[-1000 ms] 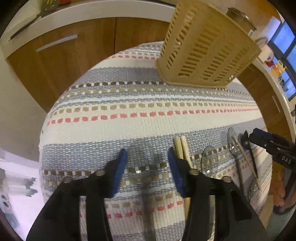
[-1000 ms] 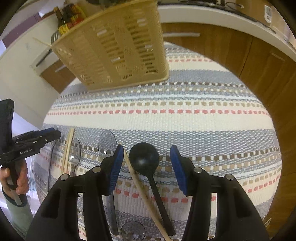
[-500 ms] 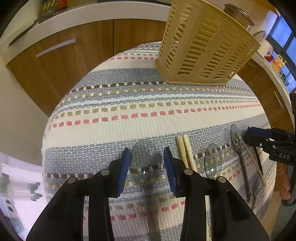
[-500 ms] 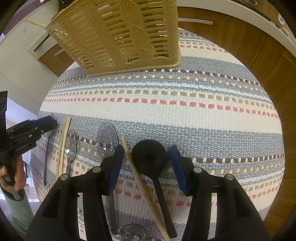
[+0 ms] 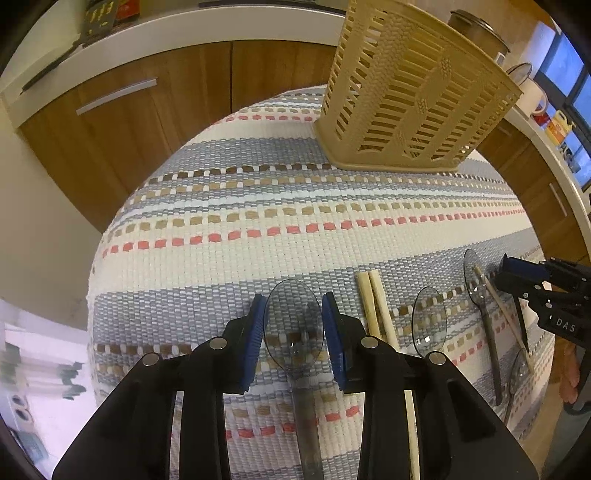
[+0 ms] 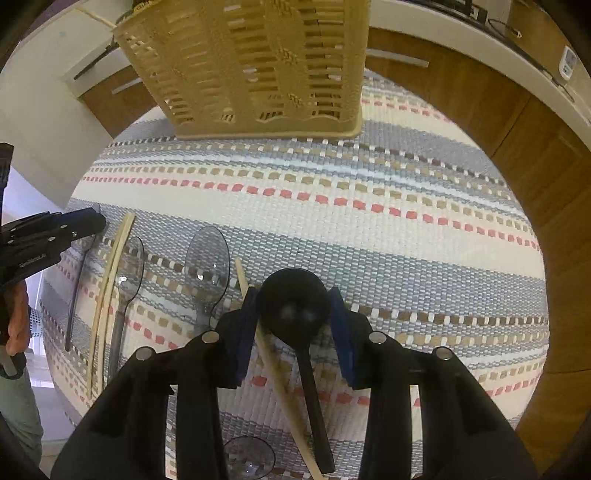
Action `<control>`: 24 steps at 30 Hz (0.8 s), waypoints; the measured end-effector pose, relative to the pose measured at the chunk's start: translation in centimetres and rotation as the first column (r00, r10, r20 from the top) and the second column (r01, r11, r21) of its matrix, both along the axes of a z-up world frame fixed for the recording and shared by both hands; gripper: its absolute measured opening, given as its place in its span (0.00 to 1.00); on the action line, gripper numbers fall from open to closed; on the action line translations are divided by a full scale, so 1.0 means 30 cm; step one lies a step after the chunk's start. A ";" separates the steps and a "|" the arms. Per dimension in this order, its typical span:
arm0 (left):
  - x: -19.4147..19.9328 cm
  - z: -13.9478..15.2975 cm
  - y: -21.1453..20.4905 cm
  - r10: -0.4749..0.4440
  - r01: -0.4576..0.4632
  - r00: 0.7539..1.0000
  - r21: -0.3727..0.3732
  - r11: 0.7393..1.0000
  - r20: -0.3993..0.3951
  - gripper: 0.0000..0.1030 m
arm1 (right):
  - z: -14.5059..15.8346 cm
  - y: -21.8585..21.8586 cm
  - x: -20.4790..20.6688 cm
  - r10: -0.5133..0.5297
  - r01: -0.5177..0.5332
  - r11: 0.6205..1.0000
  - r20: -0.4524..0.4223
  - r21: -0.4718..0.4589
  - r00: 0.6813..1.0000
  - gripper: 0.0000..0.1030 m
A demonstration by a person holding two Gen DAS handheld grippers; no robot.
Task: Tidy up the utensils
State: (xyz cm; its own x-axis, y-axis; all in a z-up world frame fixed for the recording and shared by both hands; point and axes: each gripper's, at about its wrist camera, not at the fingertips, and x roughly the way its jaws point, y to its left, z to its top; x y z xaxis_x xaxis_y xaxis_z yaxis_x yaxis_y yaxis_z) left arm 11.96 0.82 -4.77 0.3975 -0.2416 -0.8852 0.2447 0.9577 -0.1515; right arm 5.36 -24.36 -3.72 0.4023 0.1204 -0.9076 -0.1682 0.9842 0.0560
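On the striped woven mat (image 5: 295, 221), utensils lie in a row near my edge; the beige slotted utensil basket (image 5: 410, 99) stands upright at the far side, well apart from them.

Left wrist view: my left gripper (image 5: 293, 325) has its blue pads on either side of the bowl of a clear smoky spoon (image 5: 293, 321) and is closing on it; pads close to the bowl's rim, contact not certain. Just to the right, a pair of pale chopsticks (image 5: 373, 306), then a second clear spoon (image 5: 429, 321), then a third clear spoon (image 5: 476, 277) with a single chopstick (image 5: 498, 306) across it. Only this view shows a mug (image 5: 532, 92) and a lidded jar (image 5: 476, 29) on the counter behind the basket.

Right wrist view: my right gripper (image 6: 293, 314) straddles the bowl of a black spoon (image 6: 293, 306), jaws closing, pads beside the bowl. Only this view shows the black spoon's bowl and handle whole, with the single chopstick running under my left-hand pad.

Writing: "DAS" in white on the right gripper's body, seen from the left wrist; the lettering on the left gripper, seen from the right wrist, is too blurred to read.
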 end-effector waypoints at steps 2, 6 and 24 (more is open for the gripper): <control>-0.009 0.003 0.009 0.003 -0.002 1.000 -0.025 1.000 0.002 0.28 | 0.016 -0.013 -0.002 0.007 -0.007 1.000 0.025 0.000 1.000 0.34; -0.046 0.046 0.026 0.018 -0.013 0.998 -0.071 0.997 0.061 0.28 | 0.092 -0.020 -0.055 0.021 -0.023 1.000 0.117 0.020 0.993 0.34; -0.131 0.657 0.001 0.230 0.030 0.725 -0.364 0.931 0.649 0.28 | 0.581 -0.111 -0.110 -0.168 -0.065 0.948 0.665 0.312 0.728 0.34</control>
